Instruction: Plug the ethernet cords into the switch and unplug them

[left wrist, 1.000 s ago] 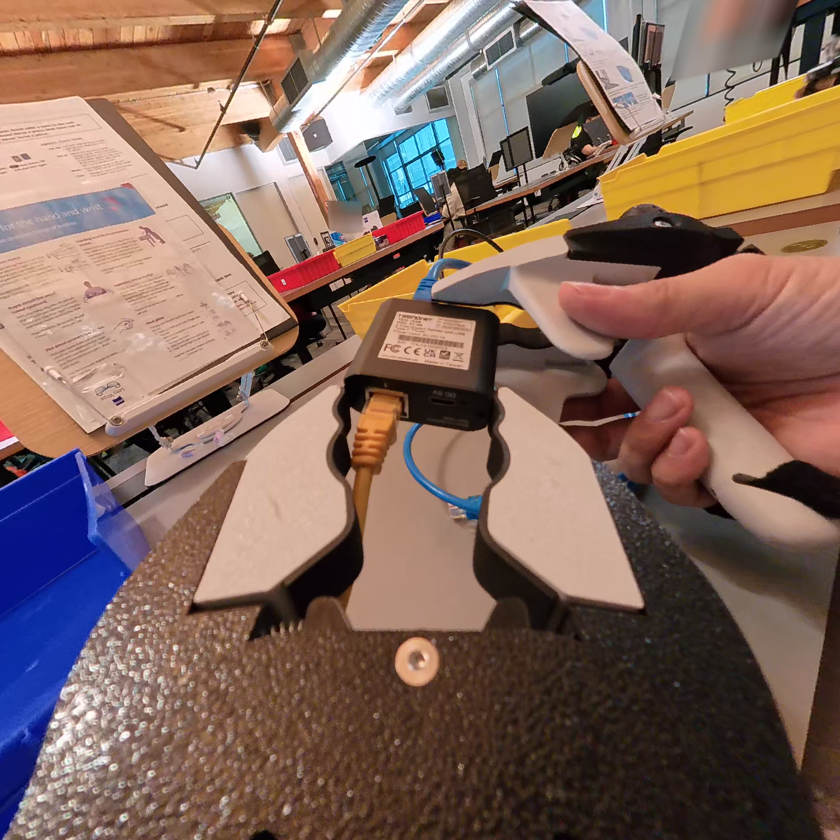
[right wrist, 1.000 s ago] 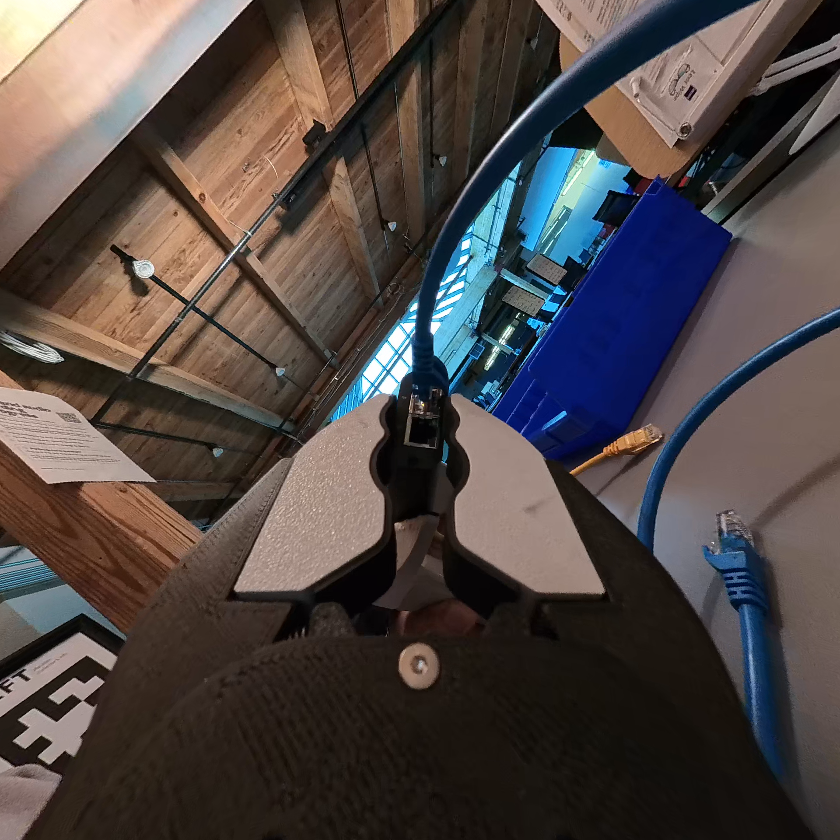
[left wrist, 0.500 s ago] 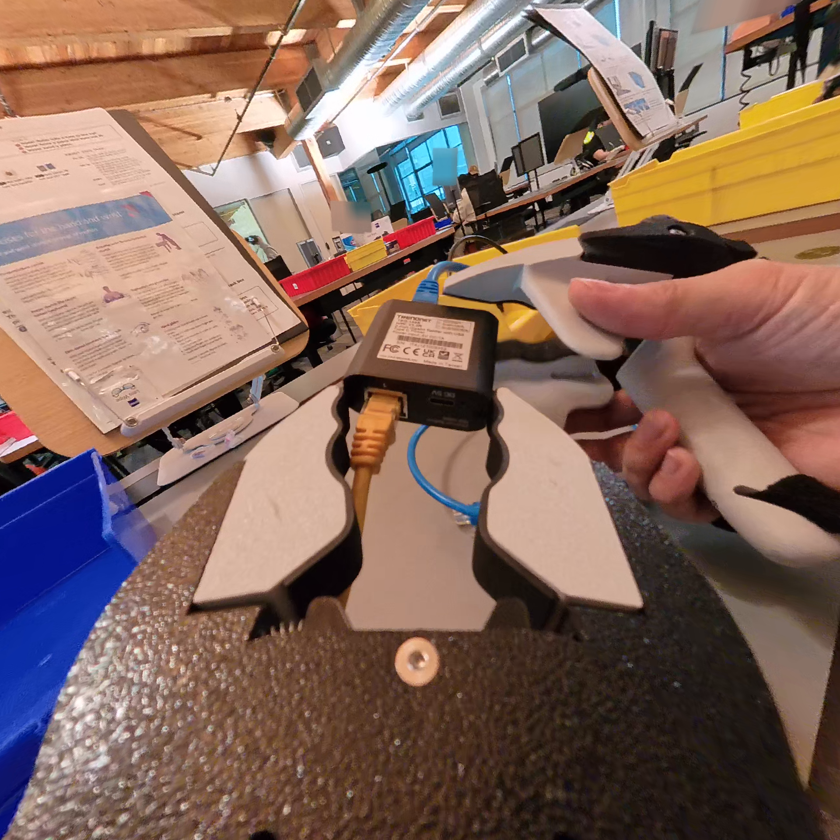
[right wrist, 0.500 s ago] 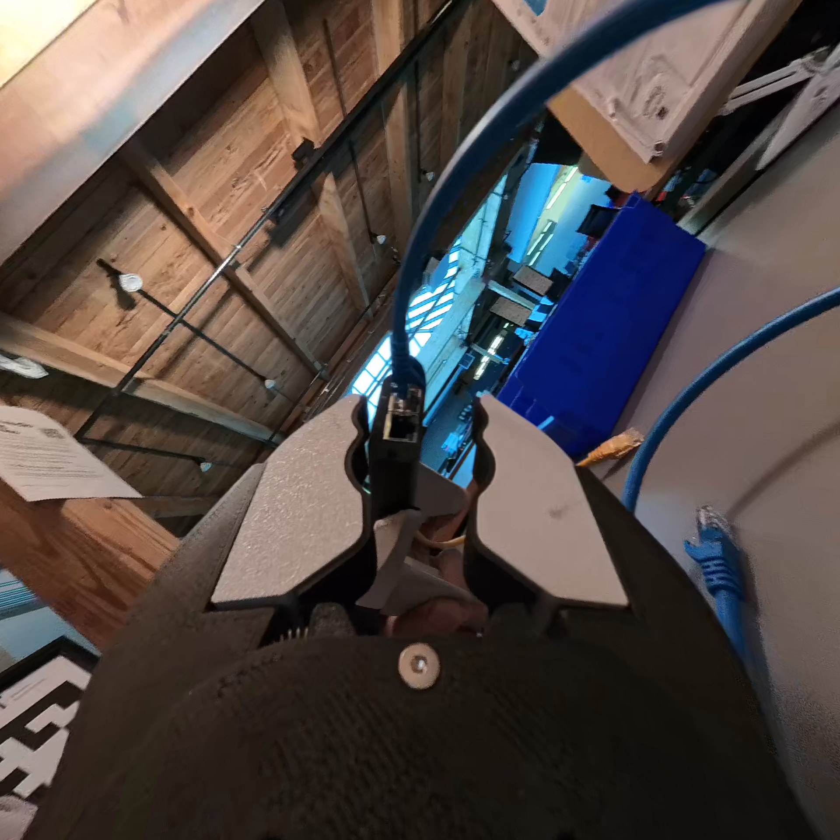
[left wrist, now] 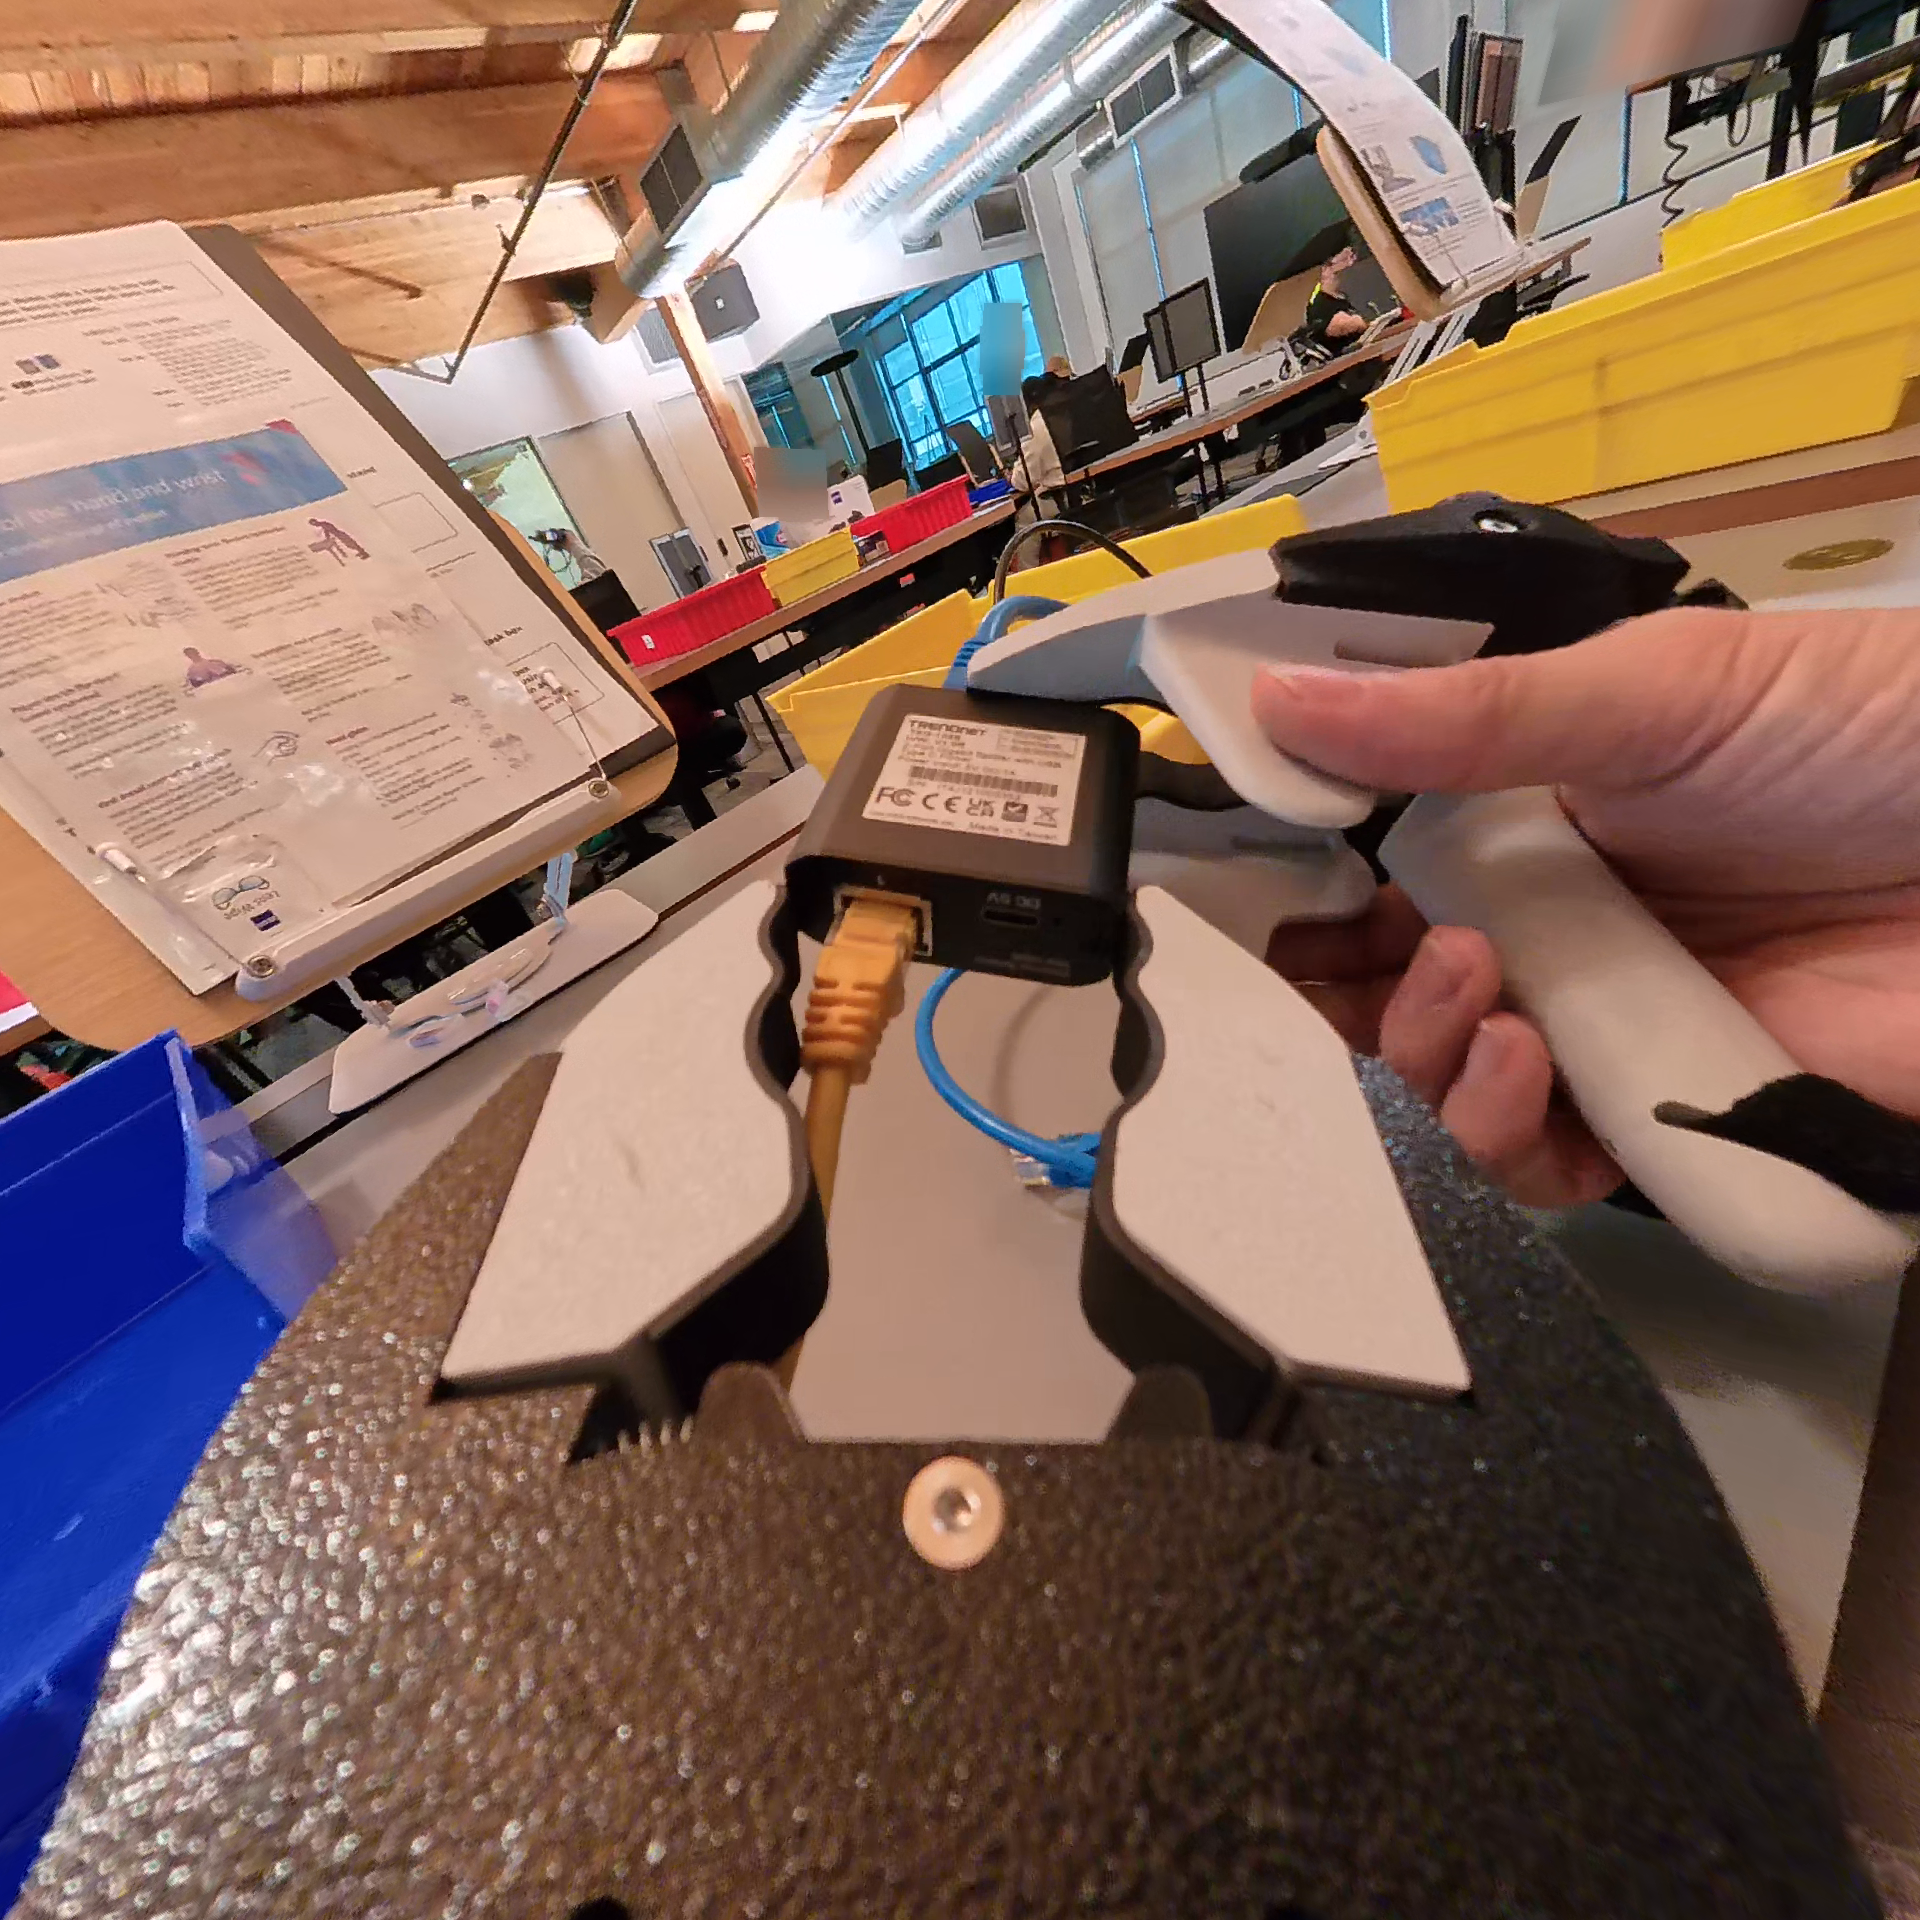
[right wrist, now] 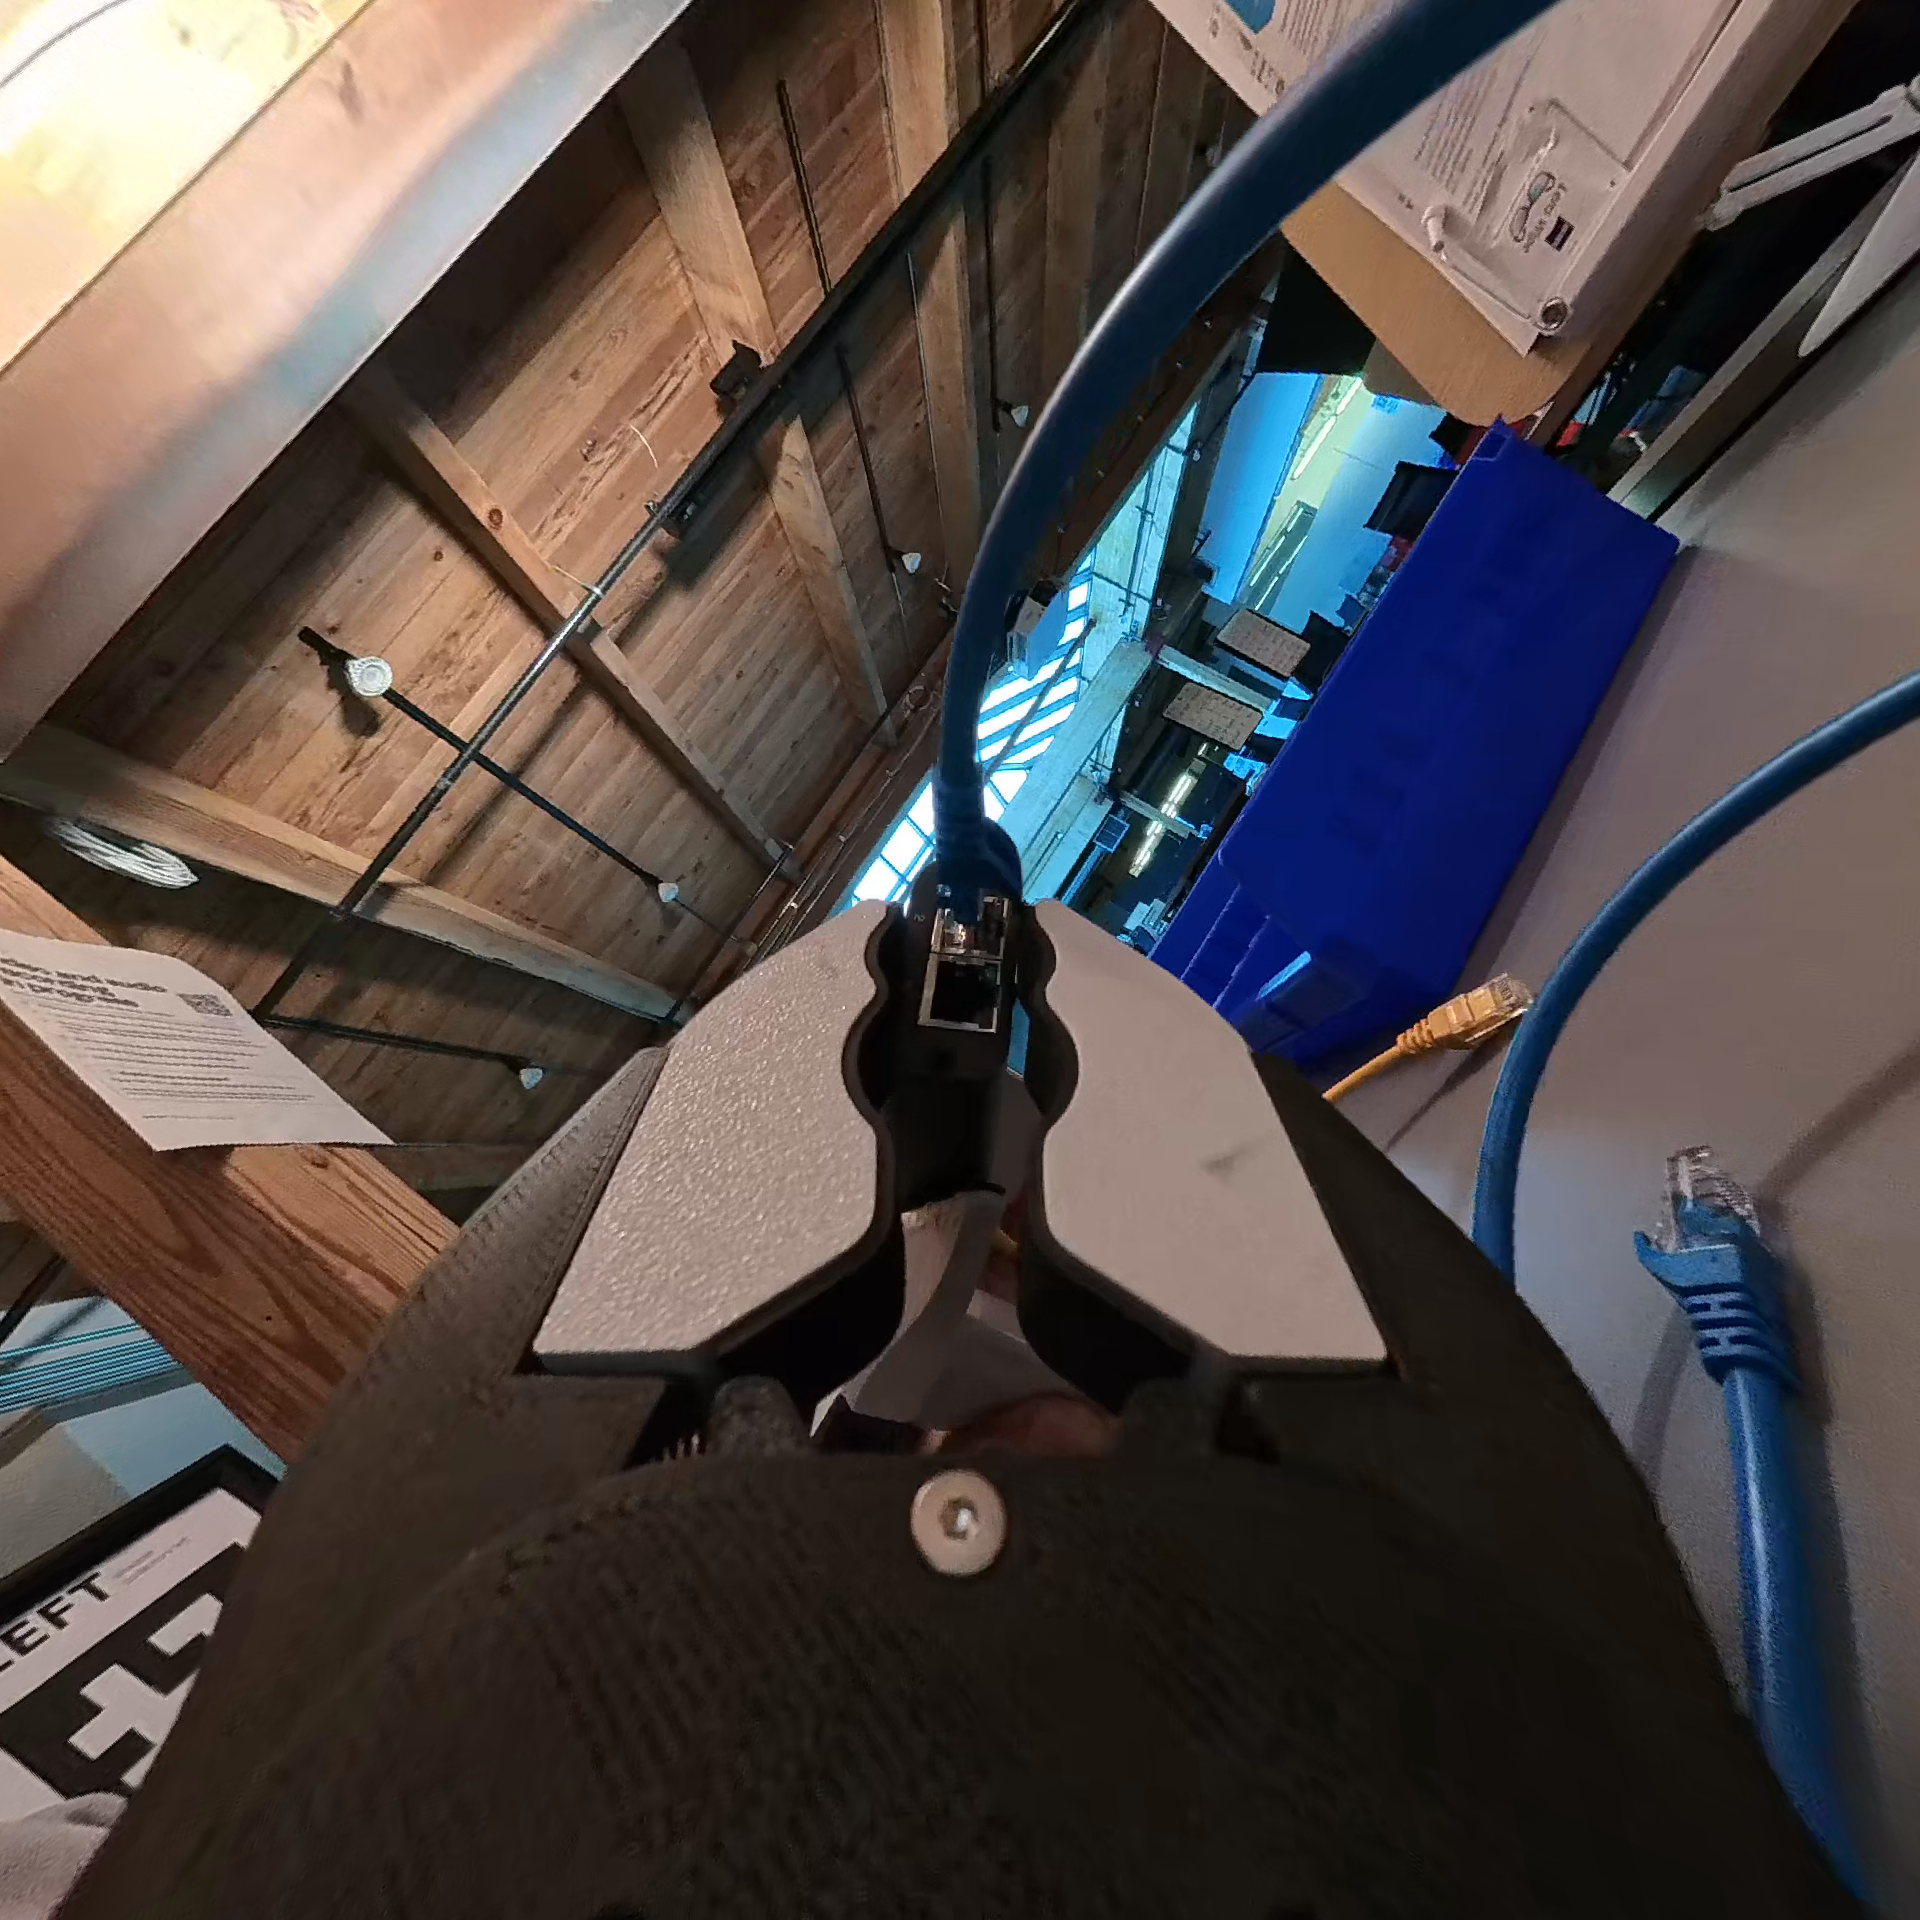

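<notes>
So: switch (left wrist: 966,831) small black box, looks light, rigid, smooth sides. Held off table, clamped between both grippers: left gripper (left wrist: 951,951) on sides at yellow cord (left wrist: 854,987) end, right gripper (right wrist: 961,977) on blue cord (right wrist: 1039,436) end. Long axis runs gripper to gripper; ports at both ends. Best hold: flat sides, clear of ports.

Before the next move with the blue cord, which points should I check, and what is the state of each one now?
1. Left hand-held gripper clamps the small black box-shaped switch on both sides: ok.
2. Right hand-held gripper is shut on the switch's far end: ok.
3. Yellow ethernet cord's plug sits in its port: ok.
4. Blue ethernet cord's plug is in the upper port; fully latched: cannot tell.
5. Lower port beside it is empty: ok.
6. The blue cord's loose end lies free on the grey table: ok.
</notes>
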Demonstrator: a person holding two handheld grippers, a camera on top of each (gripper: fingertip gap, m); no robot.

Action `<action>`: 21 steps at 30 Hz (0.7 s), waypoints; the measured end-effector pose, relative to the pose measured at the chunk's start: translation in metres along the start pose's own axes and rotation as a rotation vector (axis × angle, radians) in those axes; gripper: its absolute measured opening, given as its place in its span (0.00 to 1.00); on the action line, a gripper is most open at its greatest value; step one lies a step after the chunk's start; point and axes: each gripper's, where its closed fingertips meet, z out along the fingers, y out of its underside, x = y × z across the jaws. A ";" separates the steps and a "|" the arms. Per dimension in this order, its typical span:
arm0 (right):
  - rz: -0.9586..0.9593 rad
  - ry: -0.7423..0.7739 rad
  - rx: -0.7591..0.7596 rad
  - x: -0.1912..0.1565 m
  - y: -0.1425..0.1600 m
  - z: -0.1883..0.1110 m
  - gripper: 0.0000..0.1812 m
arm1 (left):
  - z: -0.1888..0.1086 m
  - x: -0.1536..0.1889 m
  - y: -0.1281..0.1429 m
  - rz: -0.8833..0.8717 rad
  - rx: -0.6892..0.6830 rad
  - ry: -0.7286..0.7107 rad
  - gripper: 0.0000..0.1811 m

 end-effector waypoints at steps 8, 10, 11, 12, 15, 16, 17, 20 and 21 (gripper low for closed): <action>-0.032 0.006 0.007 -0.004 -0.003 0.000 0.06 | 0.001 0.001 0.002 -0.037 0.010 0.015 0.32; 0.018 -0.021 0.025 -0.003 -0.003 -0.001 0.06 | 0.001 0.002 -0.002 -0.061 0.017 0.022 0.32; -0.013 0.002 0.014 -0.001 -0.002 -0.001 0.06 | 0.001 0.002 -0.001 -0.033 0.006 0.017 0.32; -0.065 0.025 0.004 0.000 -0.002 -0.002 0.05 | 0.001 0.001 0.001 0.001 -0.004 0.010 0.32; -0.084 0.024 -0.010 -0.001 -0.001 -0.002 0.05 | 0.000 0.002 0.000 -0.002 0.006 0.013 0.32; -0.103 0.026 -0.019 -0.001 -0.001 -0.002 0.05 | 0.001 0.002 0.000 0.009 0.002 0.009 0.32; -0.124 0.043 -0.034 0.000 0.000 -0.003 0.04 | 0.000 0.001 0.000 0.029 0.002 0.000 0.32; -0.215 0.092 -0.059 0.005 0.000 -0.006 0.04 | 0.002 0.003 0.004 0.068 -0.023 -0.015 0.32; -0.237 0.099 -0.060 0.005 -0.001 -0.006 0.05 | 0.003 0.003 0.004 0.072 -0.024 -0.022 0.32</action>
